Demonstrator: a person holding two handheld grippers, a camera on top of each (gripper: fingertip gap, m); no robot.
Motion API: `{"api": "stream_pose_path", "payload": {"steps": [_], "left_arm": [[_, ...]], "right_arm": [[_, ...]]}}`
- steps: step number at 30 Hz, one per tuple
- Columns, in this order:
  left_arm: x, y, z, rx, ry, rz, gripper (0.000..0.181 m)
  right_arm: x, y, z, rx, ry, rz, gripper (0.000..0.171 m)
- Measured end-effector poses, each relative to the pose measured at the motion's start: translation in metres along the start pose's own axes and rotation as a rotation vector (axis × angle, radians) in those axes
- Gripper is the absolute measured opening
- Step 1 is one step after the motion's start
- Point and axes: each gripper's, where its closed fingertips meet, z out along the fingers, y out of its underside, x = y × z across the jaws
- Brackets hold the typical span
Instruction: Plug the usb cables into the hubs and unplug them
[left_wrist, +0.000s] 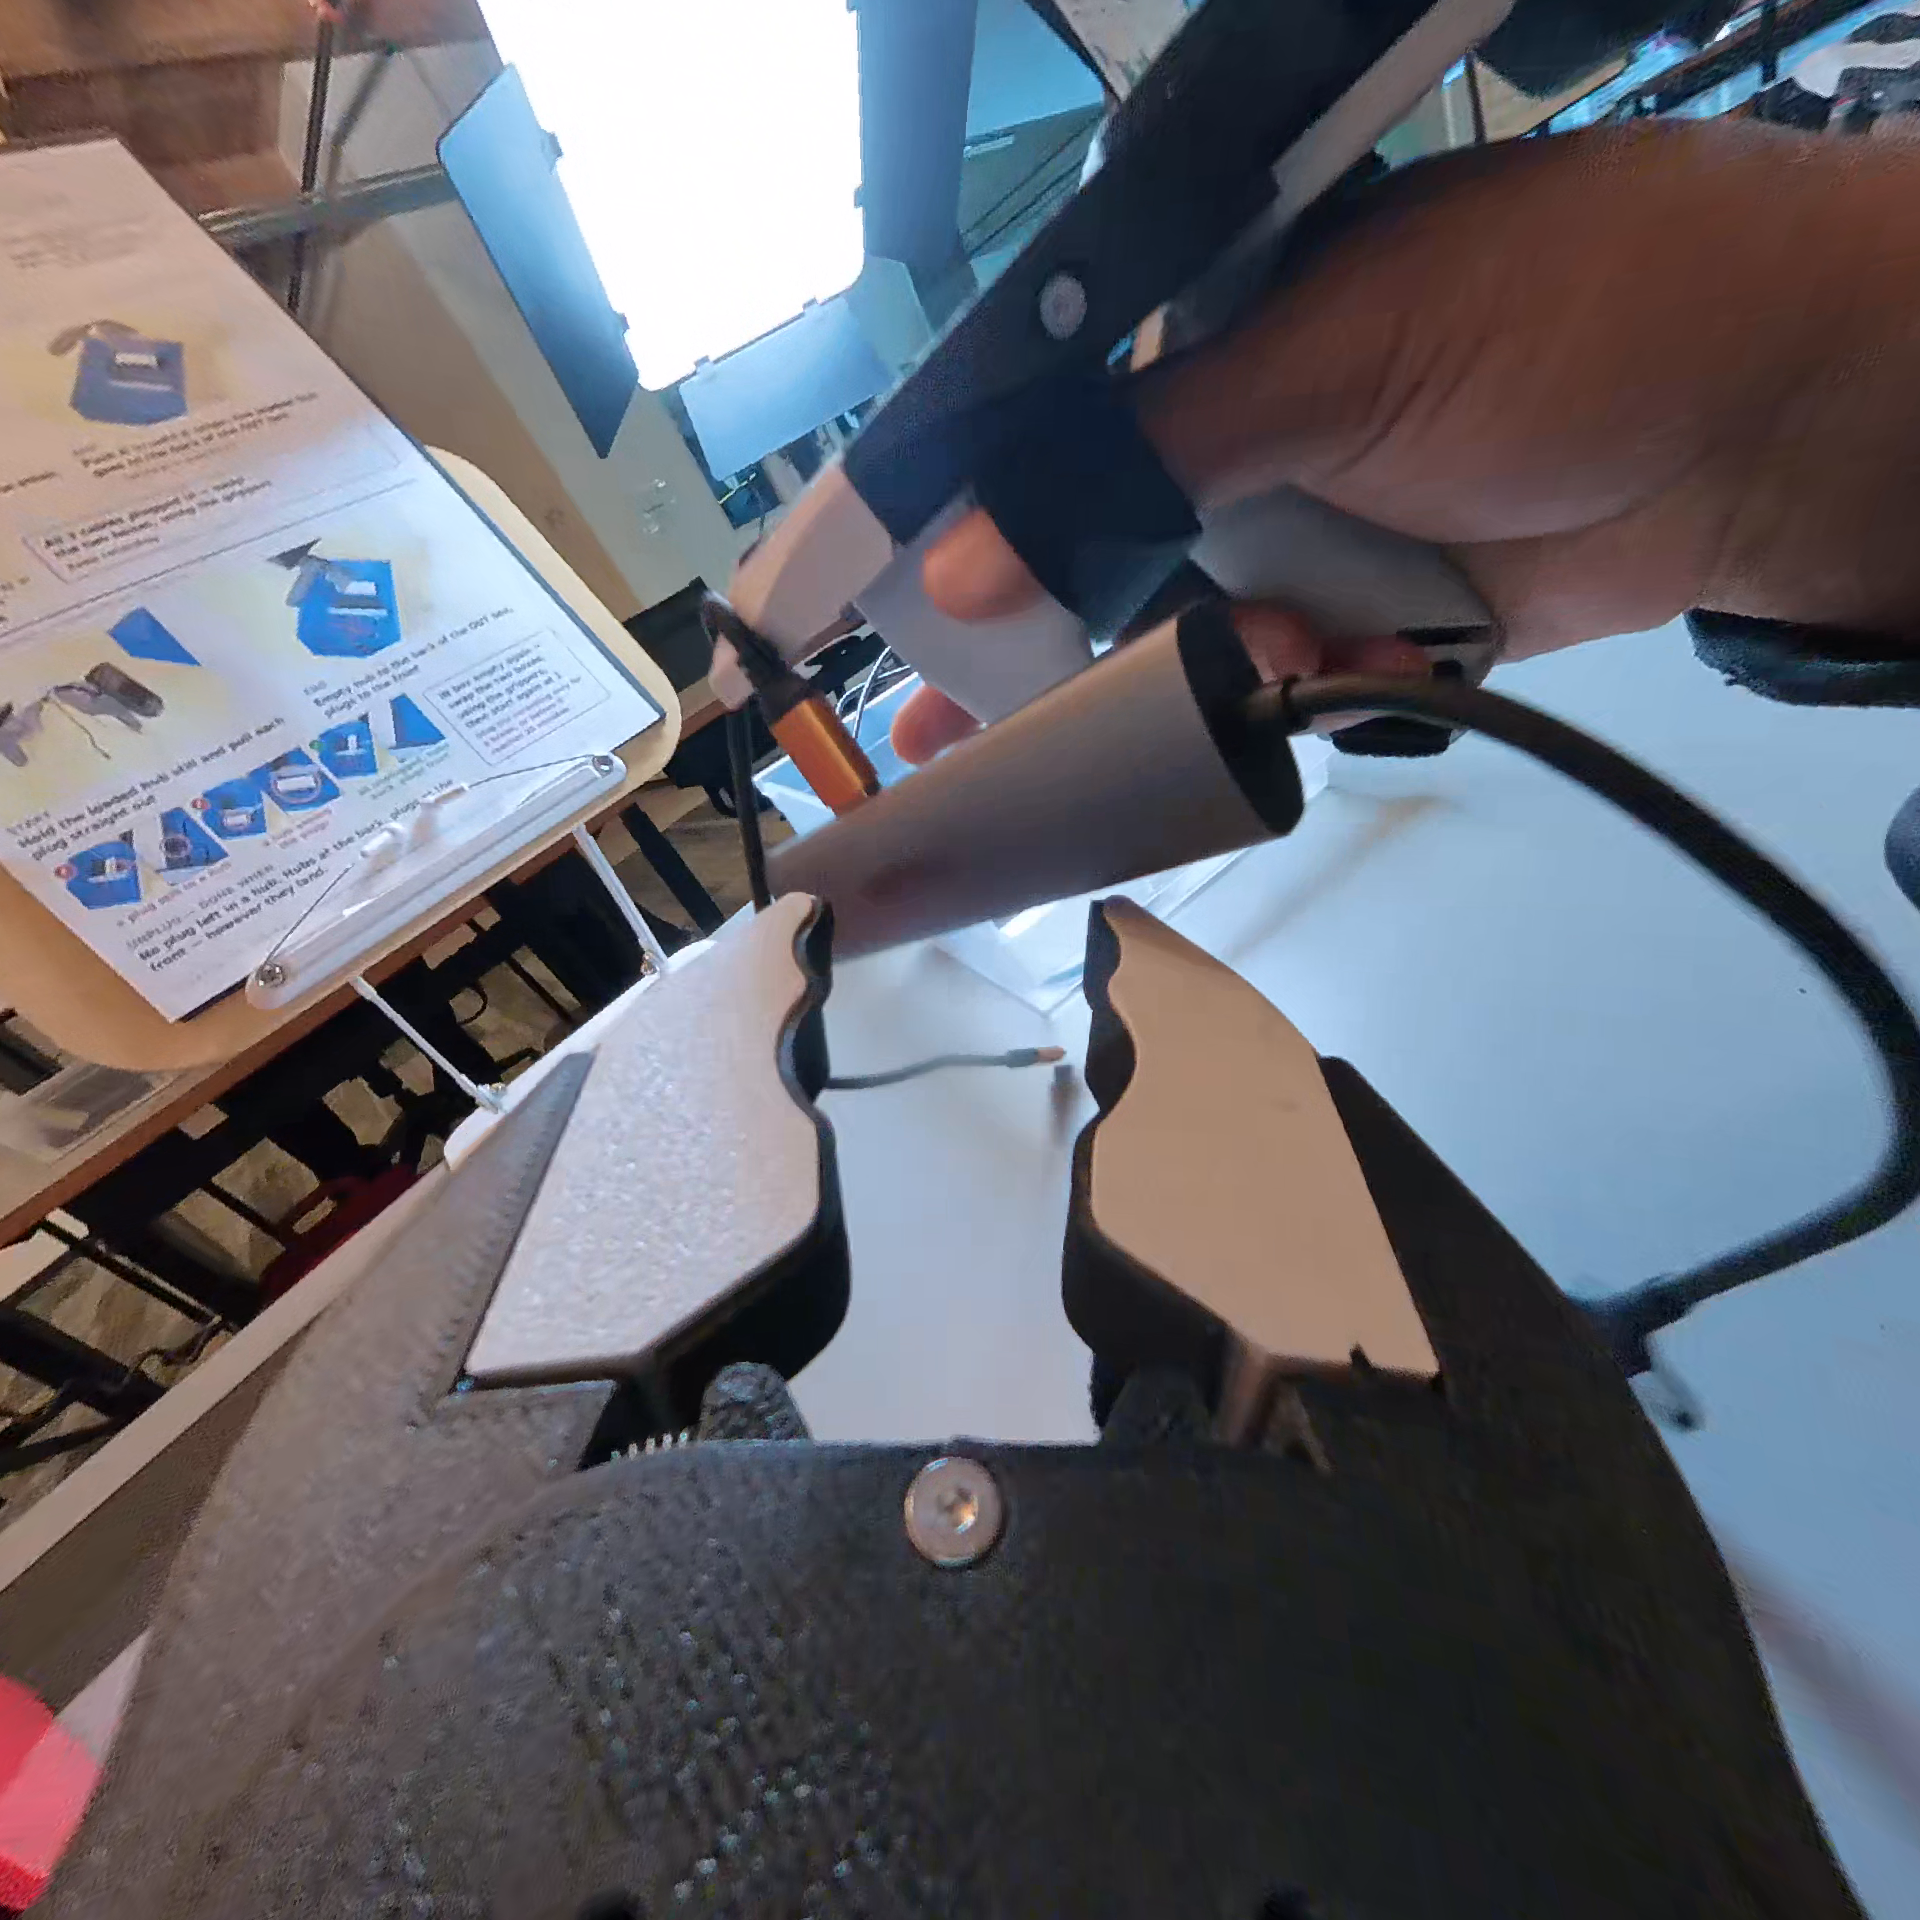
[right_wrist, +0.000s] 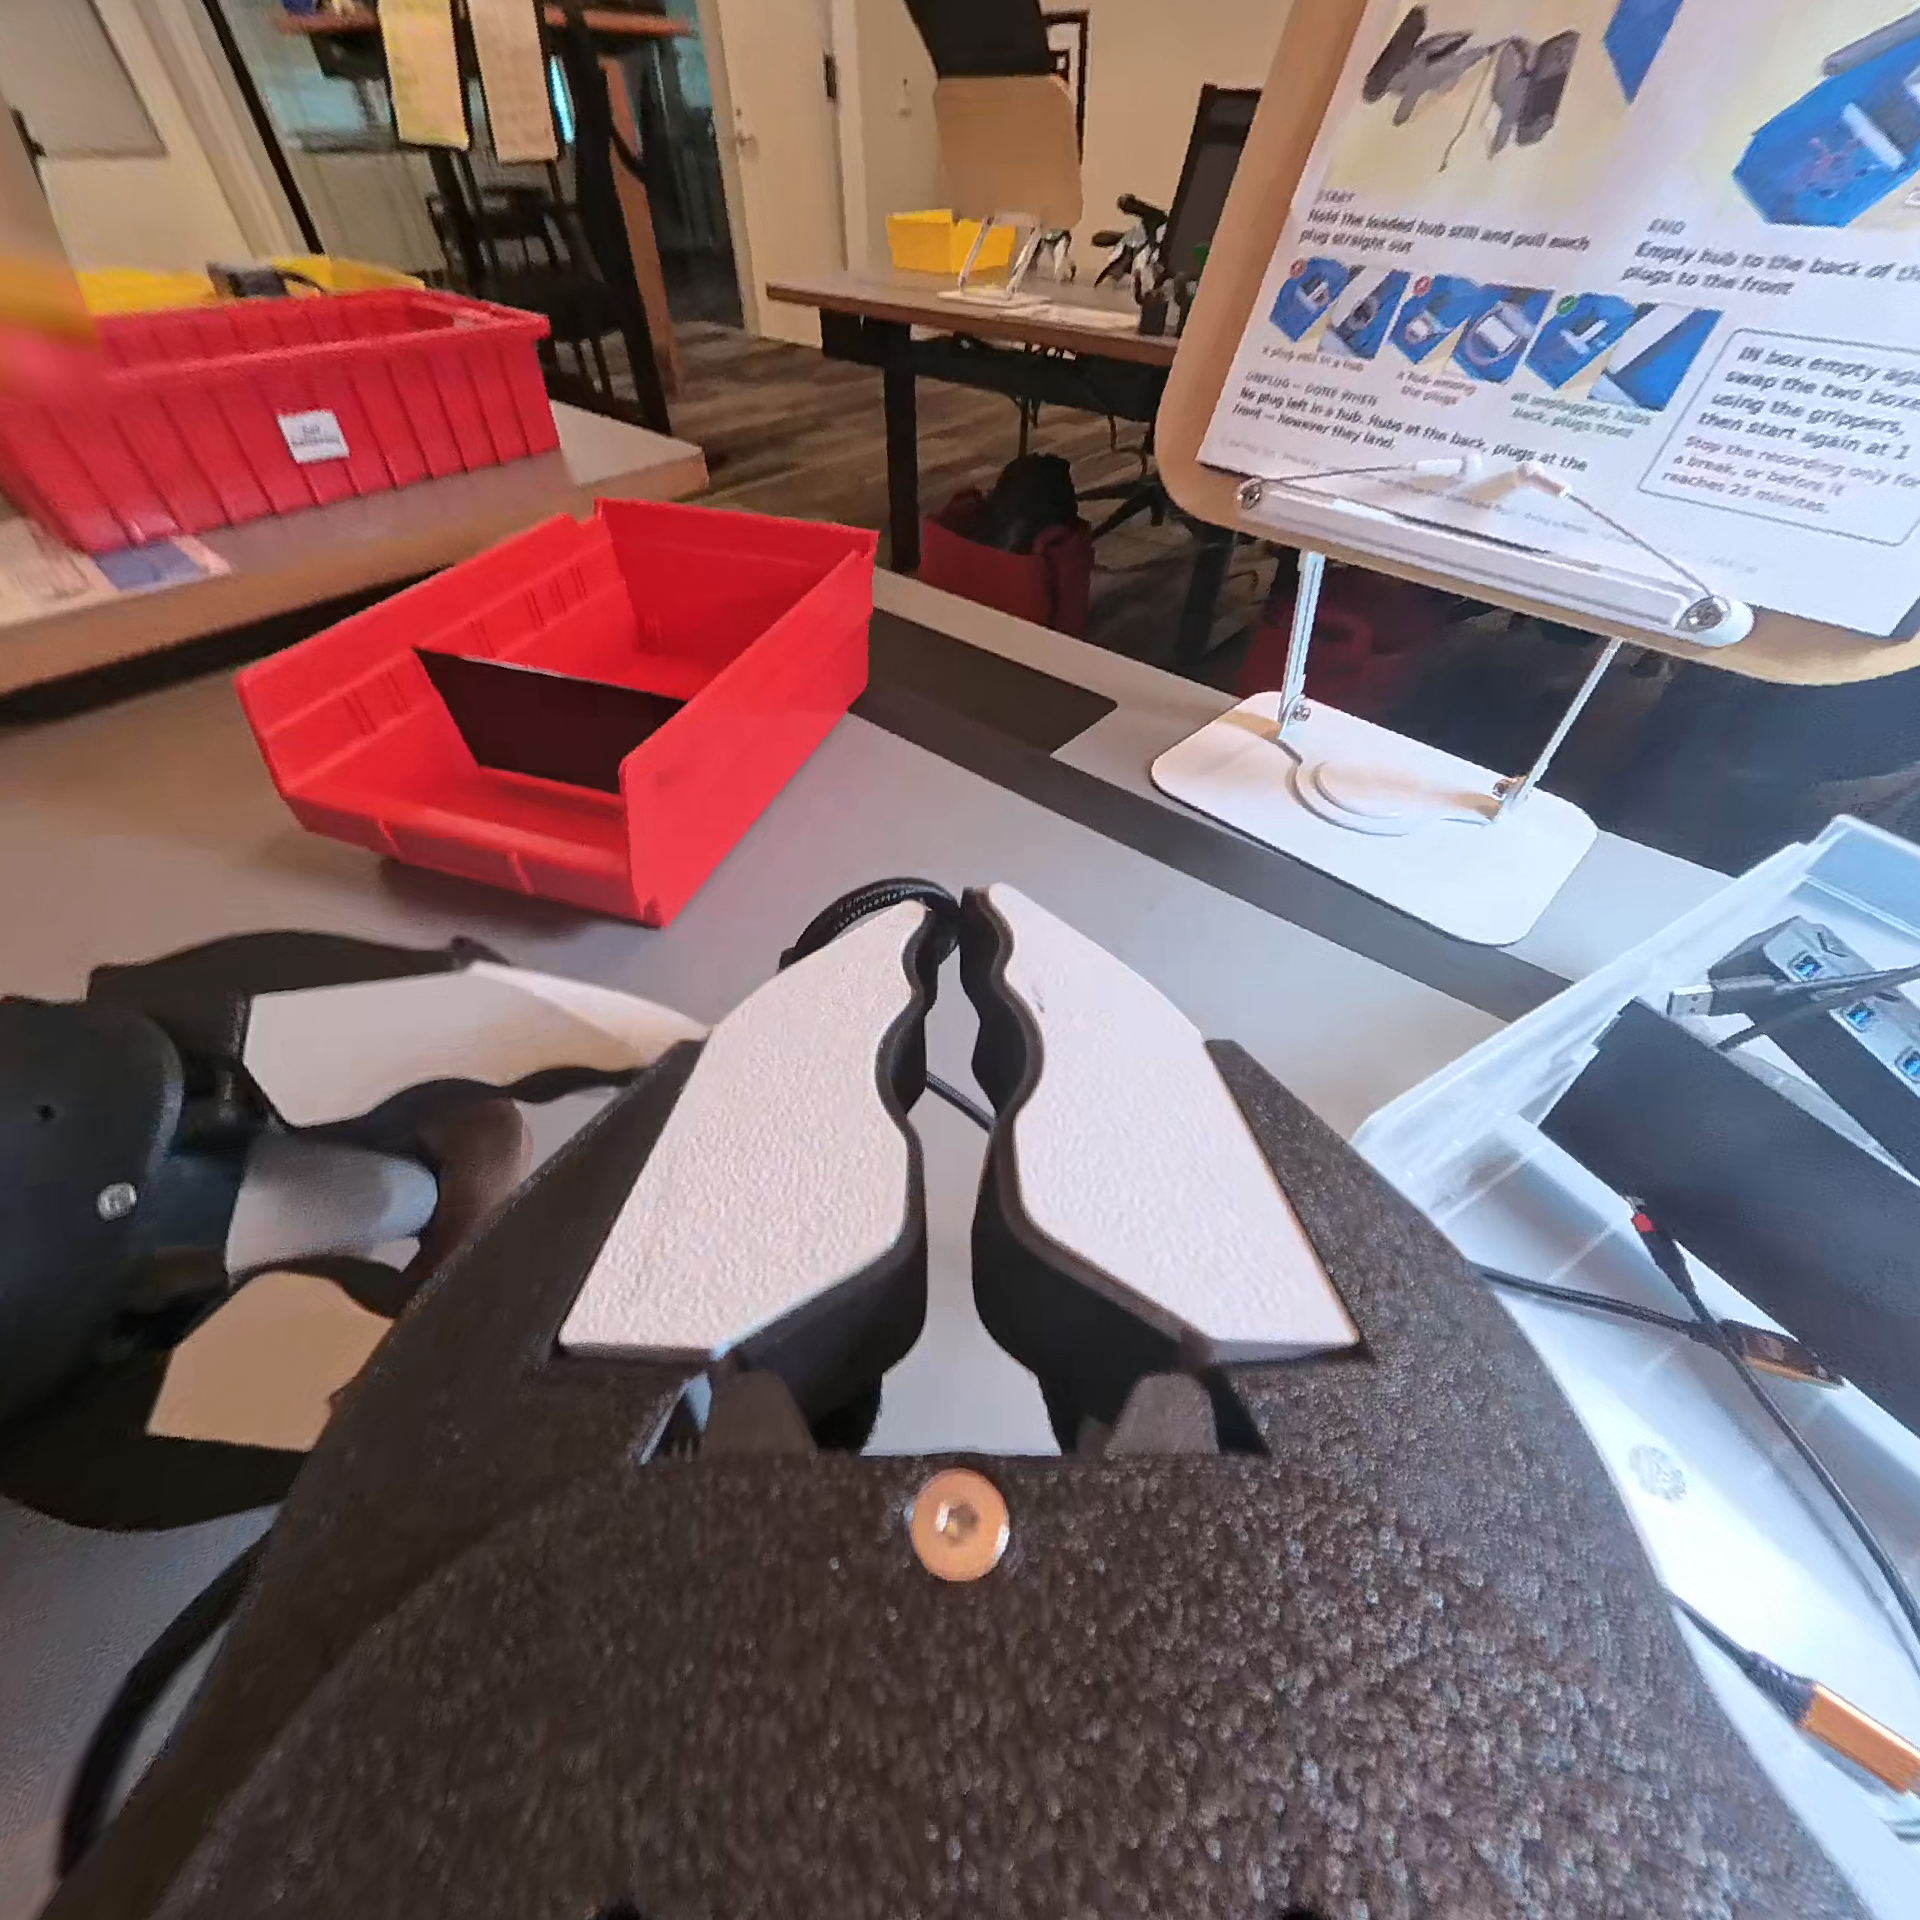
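Left wrist view: our left gripper (left_wrist: 956, 1018) gapes, released, below the grey cylindrical hub (left_wrist: 1029, 800), slanting up to the right. Our right gripper (right_wrist: 951, 935) clenches a thin black cable (right_wrist: 940, 940). Beyond stands a printed instruction sheet (right_wrist: 1621, 312).

Bin (right_wrist: 582, 707) left of document stand (right_wrist: 1382, 821); tray (right_wrist: 1558, 1143) right.

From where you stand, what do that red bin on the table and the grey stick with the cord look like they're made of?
The red bin looks like moulded plastic: uniform colour, slight sheen, ribbed walls. The grey hub seems brushed or matte metal, perhaps aluminium, with a black end cap that looks plastic; painted plastic can't be ruled out. Its black cord looks rubbery, smooth and bending freely.
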Motion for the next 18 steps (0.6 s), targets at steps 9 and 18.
{"api": "stream_pose_path", "payload": {"steps": [9, 18], "left_arm": [[-0.025, -0.004, -0.005, 0.04, -0.102, 0.098, 0.041], [-0.047, -0.028, -0.032, 0.118, -0.121, 0.096, 0.018]], "right_arm": [[-0.018, -0.025, 0.013, 0.055, -0.04, 0.041, 0.004], [-0.016, -0.004, 0.012, -0.026, -0.045, -0.009, 0.004]]}}
